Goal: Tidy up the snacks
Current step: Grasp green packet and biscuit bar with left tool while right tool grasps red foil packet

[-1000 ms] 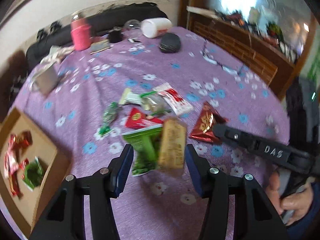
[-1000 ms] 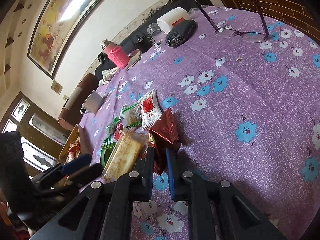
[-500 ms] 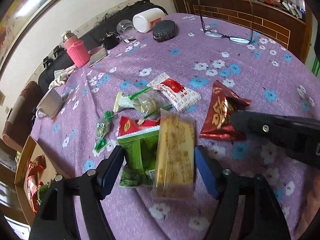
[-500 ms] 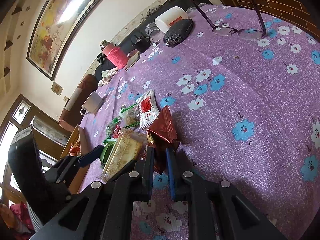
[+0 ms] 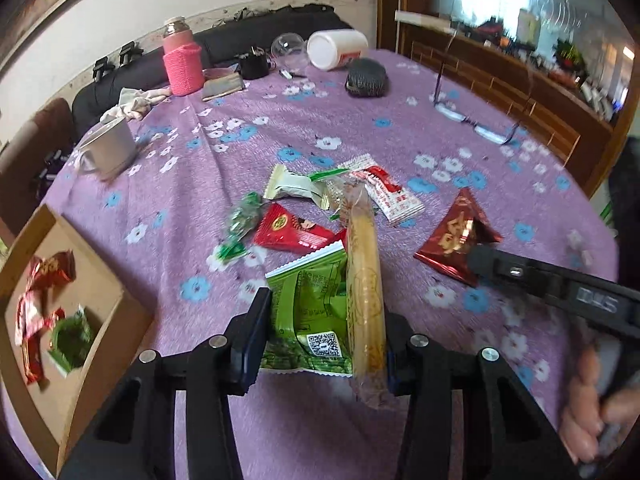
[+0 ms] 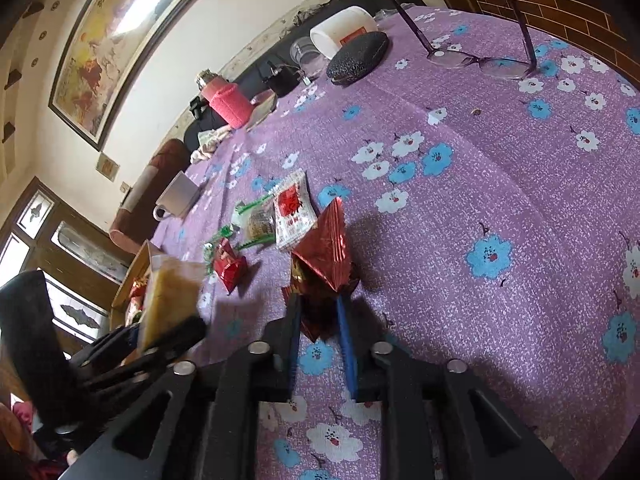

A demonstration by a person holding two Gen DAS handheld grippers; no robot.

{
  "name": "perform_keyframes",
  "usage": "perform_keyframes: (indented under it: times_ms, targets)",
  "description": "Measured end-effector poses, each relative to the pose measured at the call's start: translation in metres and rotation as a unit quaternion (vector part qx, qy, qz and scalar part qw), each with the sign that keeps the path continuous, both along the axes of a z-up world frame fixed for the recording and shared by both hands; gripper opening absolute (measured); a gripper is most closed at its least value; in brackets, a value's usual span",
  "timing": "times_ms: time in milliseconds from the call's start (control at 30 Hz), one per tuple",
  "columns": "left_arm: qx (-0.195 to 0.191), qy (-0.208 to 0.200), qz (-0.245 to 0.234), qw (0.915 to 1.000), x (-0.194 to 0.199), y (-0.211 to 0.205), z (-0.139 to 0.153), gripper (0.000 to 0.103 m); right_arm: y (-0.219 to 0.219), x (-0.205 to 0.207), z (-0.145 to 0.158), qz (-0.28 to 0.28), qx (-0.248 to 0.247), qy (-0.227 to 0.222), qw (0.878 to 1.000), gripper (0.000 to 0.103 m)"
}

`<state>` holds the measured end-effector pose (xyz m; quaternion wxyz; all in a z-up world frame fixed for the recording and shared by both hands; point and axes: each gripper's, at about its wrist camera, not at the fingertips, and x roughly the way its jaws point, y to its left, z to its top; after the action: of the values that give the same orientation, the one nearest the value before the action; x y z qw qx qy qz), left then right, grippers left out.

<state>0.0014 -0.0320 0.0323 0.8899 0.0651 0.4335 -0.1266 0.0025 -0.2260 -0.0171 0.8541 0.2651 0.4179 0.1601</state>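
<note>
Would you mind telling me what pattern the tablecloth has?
The tablecloth is purple, printed with small white and blue flowers; the right wrist view shows it best.

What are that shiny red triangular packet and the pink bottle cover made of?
Red packet: probably metallised foil film, judging by its glossy, creased faces and crimped edges. Bottle cover: looks like knitted yarn, matte with a ribbed texture.
</note>
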Motion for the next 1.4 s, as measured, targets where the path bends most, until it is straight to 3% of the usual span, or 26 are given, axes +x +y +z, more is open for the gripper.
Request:
perform_keyframes:
  times_ms: [267,333,400,467,633,667,700,833,967,1067,1167,1267,1333,1400]
  targets:
    - [-0.055,-0.052,0.024,0.9969,-0.019,0.045,0.015,0.045,0.003,-0.002,0.005,-0.011,-0.027,0.005,1.000,0.026]
    - [-0.066,-0.055,0.030,0.9959,-0.018,0.053,0.015,0.045,0.000,-0.001,0.012,-0.023,-0.030,0.019,0.999,0.033]
    - [-0.073,-0.057,0.042,0.9948,-0.016,0.059,0.016,0.045,0.001,0.003,0.020,-0.036,-0.041,0.023,0.998,0.057]
    - [-0.083,-0.058,0.041,0.9940,-0.015,0.063,0.018,0.045,0.004,0.008,0.025,-0.044,-0.057,0.026,0.997,0.061]
    - [-0.087,-0.067,0.040,0.9932,-0.020,0.064,0.021,0.046,0.029,0.033,0.021,-0.045,-0.131,0.058,0.989,0.060]
    - [-0.086,-0.067,0.041,0.9932,-0.020,0.064,0.021,0.046,0.034,0.036,0.022,-0.046,-0.151,0.053,0.986,0.053]
    - [-0.087,-0.067,0.042,0.9931,-0.021,0.065,0.021,0.046,0.039,0.039,0.021,-0.044,-0.171,0.052,0.983,0.036]
    - [-0.091,-0.063,0.050,0.9926,-0.019,0.069,0.020,0.046,0.060,0.051,0.022,-0.008,-0.218,0.032,0.975,0.034]
    - [-0.091,-0.056,0.059,0.9925,-0.015,0.072,0.017,0.046,0.073,0.062,0.045,0.008,-0.186,-0.010,0.983,0.033]
    - [-0.089,-0.055,0.067,0.9922,-0.012,0.073,0.015,0.046,0.089,0.066,0.072,0.003,-0.186,-0.082,0.979,0.033]
    - [-0.089,-0.049,0.076,0.9920,-0.008,0.076,0.012,0.046,0.104,0.064,0.072,0.029,-0.166,-0.118,0.979,0.033]
    - [-0.087,-0.030,0.083,0.9923,0.000,0.077,0.005,0.046,0.117,0.054,0.048,0.061,-0.159,-0.126,0.977,0.033]
    - [-0.087,-0.021,0.084,0.9925,0.003,0.076,0.002,0.046,0.124,0.055,0.034,0.087,-0.167,-0.098,0.977,0.033]
    - [-0.079,-0.019,0.085,0.9931,0.005,0.074,0.000,0.046,0.124,0.053,0.034,0.099,-0.151,-0.099,0.978,0.034]
